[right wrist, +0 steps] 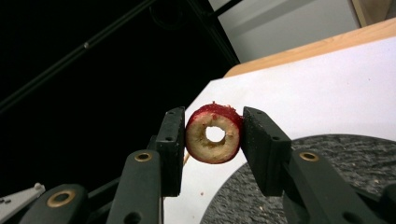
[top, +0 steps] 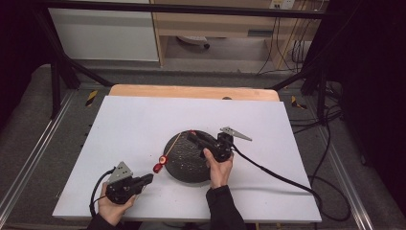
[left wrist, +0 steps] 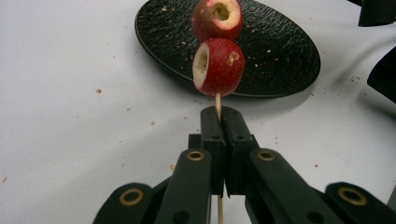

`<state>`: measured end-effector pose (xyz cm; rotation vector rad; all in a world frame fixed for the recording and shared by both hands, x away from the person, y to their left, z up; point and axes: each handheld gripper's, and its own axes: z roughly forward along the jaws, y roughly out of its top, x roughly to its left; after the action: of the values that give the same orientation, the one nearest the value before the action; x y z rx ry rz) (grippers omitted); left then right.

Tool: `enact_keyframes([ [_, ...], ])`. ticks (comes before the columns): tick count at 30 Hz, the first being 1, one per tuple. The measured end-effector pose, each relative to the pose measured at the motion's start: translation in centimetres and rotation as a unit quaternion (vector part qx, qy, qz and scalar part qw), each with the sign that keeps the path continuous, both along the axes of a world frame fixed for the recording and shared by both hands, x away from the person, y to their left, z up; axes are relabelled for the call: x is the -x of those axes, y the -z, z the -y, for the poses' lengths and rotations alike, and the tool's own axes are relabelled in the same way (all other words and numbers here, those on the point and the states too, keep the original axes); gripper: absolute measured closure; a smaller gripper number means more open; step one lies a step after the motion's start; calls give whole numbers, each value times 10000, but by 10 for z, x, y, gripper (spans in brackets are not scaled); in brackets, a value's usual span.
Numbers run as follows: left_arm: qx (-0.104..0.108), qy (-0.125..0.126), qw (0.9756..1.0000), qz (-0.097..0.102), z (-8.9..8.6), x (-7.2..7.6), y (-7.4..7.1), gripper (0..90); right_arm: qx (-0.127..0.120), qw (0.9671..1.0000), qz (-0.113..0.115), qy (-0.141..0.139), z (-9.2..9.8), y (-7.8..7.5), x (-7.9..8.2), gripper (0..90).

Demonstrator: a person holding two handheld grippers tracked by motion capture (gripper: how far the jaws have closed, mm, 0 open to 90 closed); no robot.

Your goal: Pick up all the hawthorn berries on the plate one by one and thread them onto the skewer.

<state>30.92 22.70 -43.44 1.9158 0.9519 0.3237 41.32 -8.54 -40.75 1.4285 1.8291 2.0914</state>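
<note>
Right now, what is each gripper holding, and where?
Left gripper pinches the skewer below two fruits; right gripper clamps a cored red fruit by its sides.

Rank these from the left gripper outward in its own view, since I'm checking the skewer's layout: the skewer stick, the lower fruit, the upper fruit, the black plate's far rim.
1. Skewer stick, clamped in the left gripper.
2. Lower fruit, just above.
3. Upper fruit, next along.
4. Black plate's far rim, behind, at right.

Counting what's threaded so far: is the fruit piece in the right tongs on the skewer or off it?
Cannot tell. The right tongs pinch the cored fruit piece; its hole looks empty, but the skewer seems to end there.
</note>
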Motion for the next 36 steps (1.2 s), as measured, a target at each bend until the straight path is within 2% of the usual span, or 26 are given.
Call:
enact_keyframes([
  [10,46,2,10000,31,1,2,0,882,-268,9994,82,214,-2,3,-1,611],
  [17,73,10,10000,40,3,3,0,882,-531,9977,126,395,2,4,-4,611],
  [27,117,44,9999,52,6,4,-1,882,-813,9955,94,469,3,5,-8,612],
  [36,247,71,9997,59,13,5,-2,882,-1039,9930,83,555,2,7,-11,612],
])
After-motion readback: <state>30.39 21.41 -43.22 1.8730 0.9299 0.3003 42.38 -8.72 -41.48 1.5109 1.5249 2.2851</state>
